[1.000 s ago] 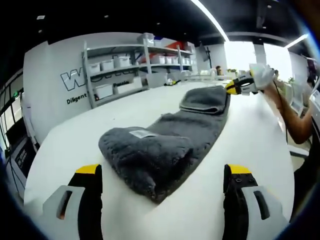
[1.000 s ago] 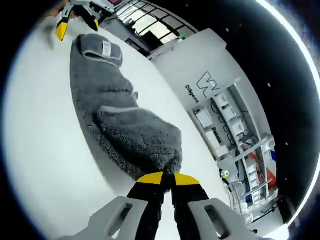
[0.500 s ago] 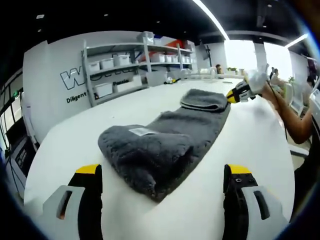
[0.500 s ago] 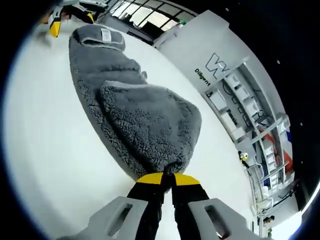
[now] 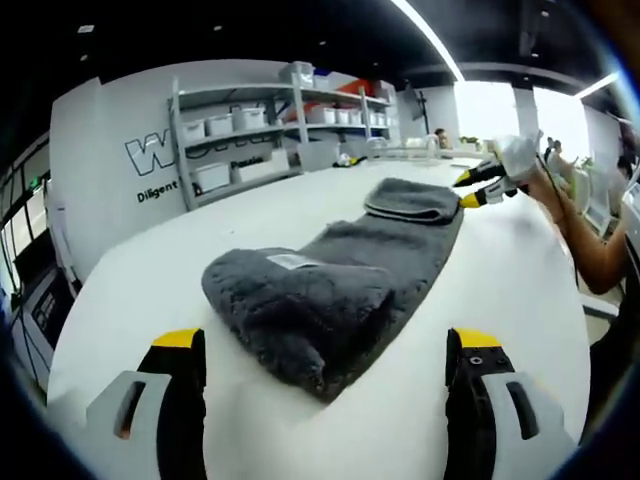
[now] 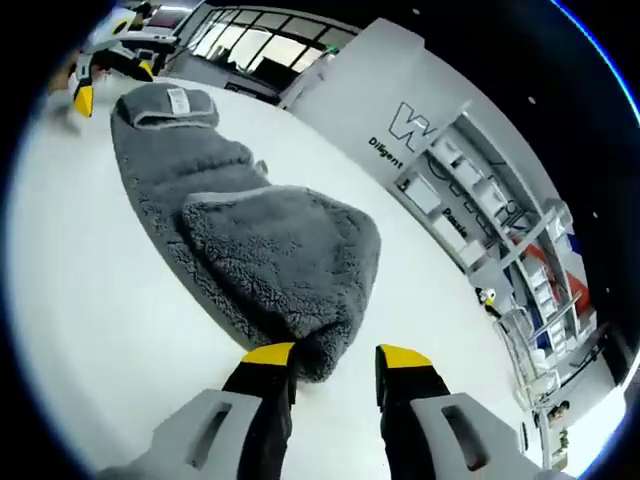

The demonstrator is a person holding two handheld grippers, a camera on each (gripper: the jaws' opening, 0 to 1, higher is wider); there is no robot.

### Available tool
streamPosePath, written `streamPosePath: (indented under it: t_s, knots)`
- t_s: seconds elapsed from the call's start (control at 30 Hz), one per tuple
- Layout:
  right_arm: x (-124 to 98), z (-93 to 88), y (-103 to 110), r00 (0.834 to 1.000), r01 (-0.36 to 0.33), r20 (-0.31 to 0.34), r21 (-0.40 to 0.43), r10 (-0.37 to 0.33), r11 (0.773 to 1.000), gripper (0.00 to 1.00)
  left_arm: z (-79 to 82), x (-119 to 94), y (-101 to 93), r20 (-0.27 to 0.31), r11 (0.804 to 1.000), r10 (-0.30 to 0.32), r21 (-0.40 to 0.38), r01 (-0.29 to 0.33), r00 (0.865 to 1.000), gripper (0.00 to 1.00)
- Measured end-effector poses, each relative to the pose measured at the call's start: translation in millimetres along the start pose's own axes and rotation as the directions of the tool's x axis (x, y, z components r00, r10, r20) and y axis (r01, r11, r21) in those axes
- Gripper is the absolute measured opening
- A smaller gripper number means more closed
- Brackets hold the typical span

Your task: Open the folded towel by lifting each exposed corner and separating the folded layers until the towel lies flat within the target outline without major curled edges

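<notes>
Towel [image 5: 330, 290], gray and fluffy, lies in a long strip on the white counter [image 5: 180, 250], with both ends folded over. The left gripper [image 5: 325, 375] hangs near one folded end, and its jaws are spread wide with nothing between them. The right gripper [image 6: 335, 360] sits at the other folded end. Its jaws are spread too, and the towel's edge lies just between the yellow tips. Shelves [image 5: 270, 125] with boxes stand behind the counter.

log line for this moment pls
towel: still folded, both ends doubled over | right gripper: open, just let go | left gripper: open, apart from towel
</notes>
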State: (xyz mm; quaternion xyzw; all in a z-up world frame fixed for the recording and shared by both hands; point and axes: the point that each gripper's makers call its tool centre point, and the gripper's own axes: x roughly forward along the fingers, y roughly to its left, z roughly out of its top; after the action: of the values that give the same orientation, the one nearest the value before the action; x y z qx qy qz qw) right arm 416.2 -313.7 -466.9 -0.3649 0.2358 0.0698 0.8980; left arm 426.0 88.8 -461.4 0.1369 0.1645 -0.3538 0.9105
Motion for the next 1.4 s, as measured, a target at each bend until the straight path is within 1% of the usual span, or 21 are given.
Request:
streamPosePath:
  t_s: [0.07,0.13,0.17,0.27,0.37,0.4,0.43,0.47,0.57,0.63,0.73,0.8,0.87,0.9,1.0,1.07,1.1,1.13,1.2,1.33,1.4]
  knots:
    - [-6.7,0.5,-4.9,1.000,0.026,0.005,-0.001,-0.026,1.000,0.37,-0.3,0.2,1.3,-0.002,1.000,0.001,-0.013,-0.001,1.000,0.98]
    - [-16.5,6.8,-11.0,0.998,0.049,0.046,0.036,-0.051,0.998,0.39,-0.6,0.1,2.3,-0.005,1.000,0.005,-0.010,-0.006,1.000,0.98]
    - [-19.8,8.5,-12.2,0.997,0.048,0.056,0.051,-0.051,0.998,0.44,-0.4,0.3,2.6,-0.005,1.000,0.008,-0.011,-0.008,1.000,0.98]
    - [-23.3,9.2,-8.1,0.999,0.018,0.050,0.027,-0.019,0.999,0.62,1.7,0.9,2.0,-0.001,1.000,0.010,-0.017,-0.010,1.000,0.98]
    - [-22.5,9.7,-3.1,0.998,-0.004,0.056,0.026,0.003,1.000,0.68,4.1,1.6,0.5,0.005,1.000,0.010,-0.020,-0.010,1.000,0.97]
    - [-22.7,12.5,6.5,0.996,-0.050,0.082,0.045,0.046,0.998,0.69,6.3,3.3,-2.1,0.005,1.000,0.012,-0.024,-0.012,1.000,0.97]
    - [-22.0,14.5,11.5,0.993,-0.073,0.098,0.061,0.067,0.995,0.72,7.2,4.3,-3.4,0.003,1.000,0.014,-0.022,-0.014,1.000,0.97]
    - [-21.6,15.0,14.1,0.991,-0.088,0.103,0.063,0.082,0.994,0.78,7.9,5.0,-4.3,0.002,1.000,0.017,-0.018,-0.017,1.000,0.97]
    - [-20.6,19.7,22.0,0.985,-0.123,0.136,0.097,0.109,0.988,0.92,9.1,8.3,-10.3,-0.020,1.000,0.023,0.014,-0.023,1.000,0.95]
    - [-20.4,24.3,24.7,0.979,-0.136,0.168,0.119,0.115,0.984,0.99,10.4,10.1,-12.3,-0.024,1.000,0.028,0.015,-0.027,0.999,0.94]
    - [-22.6,31.0,27.9,0.969,-0.160,0.212,0.143,0.127,0.977,0.99,13.5,12.3,-13.6,-0.018,0.999,0.037,0.003,-0.037,0.999,0.89]
    - [-25.6,37.8,29.9,0.959,-0.170,0.251,0.151,0.128,0.974,0.99,13.1,14.4,-15.7,-0.038,0.999,0.048,0.027,-0.047,0.998,0.87]
    - [-26.7,39.4,30.9,0.957,-0.175,0.260,0.149,0.132,0.973,0.99,12.1,14.8,-16.6,-0.054,0.998,0.054,0.047,-0.051,0.997,0.86]
    - [-28.0,40.7,32.5,0.954,-0.181,0.264,0.143,0.139,0.973,0.99,15.5,15.7,-18.8,-0.056,0.995,0.069,0.077,-0.065,0.996,0.86]
    - [-30.4,41.8,32.2,0.953,-0.178,0.271,0.140,0.135,0.974,0.99,24.4,14.9,-22.7,-0.038,0.992,0.078,0.104,-0.074,0.996,0.80]
    - [-33.2,44.5,31.6,0.949,-0.172,0.289,0.134,0.128,0.976,0.98,29.1,15.0,-23.9,-0.031,0.990,0.081,0.118,-0.077,0.996,0.73]
    - [-34.3,47.4,28.1,0.946,-0.151,0.307,0.130,0.105,0.980,0.96,30.7,15.2,-24.3,-0.034,0.988,0.087,0.131,-0.082,0.996,0.69]
    - [-34.9,46.6,25.4,0.948,-0.136,0.304,0.135,0.089,0.982,0.94,29.6,15.5,-24.7,-0.054,0.984,0.096,0.156,-0.087,0.994,0.63]
    - [-35.9,45.7,22.9,0.950,-0.124,0.303,0.126,0.081,0.984,0.93,27.0,17.1,-26.6,-0.083,0.980,0.107,0.178,-0.091,0.991,0.55]
    - [-40.2,41.6,17.4,0.953,-0.102,0.297,0.115,0.064,0.988,0.92,28.4,24.0,-37.1,-0.091,0.972,0.098,0.221,-0.075,0.991,0.48]
    - [-41.4,40.2,16.3,0.952,-0.103,0.299,0.117,0.064,0.988,0.91,28.4,27.5,-43.3,-0.106,0.964,0.090,0.258,-0.060,0.990,0.39]
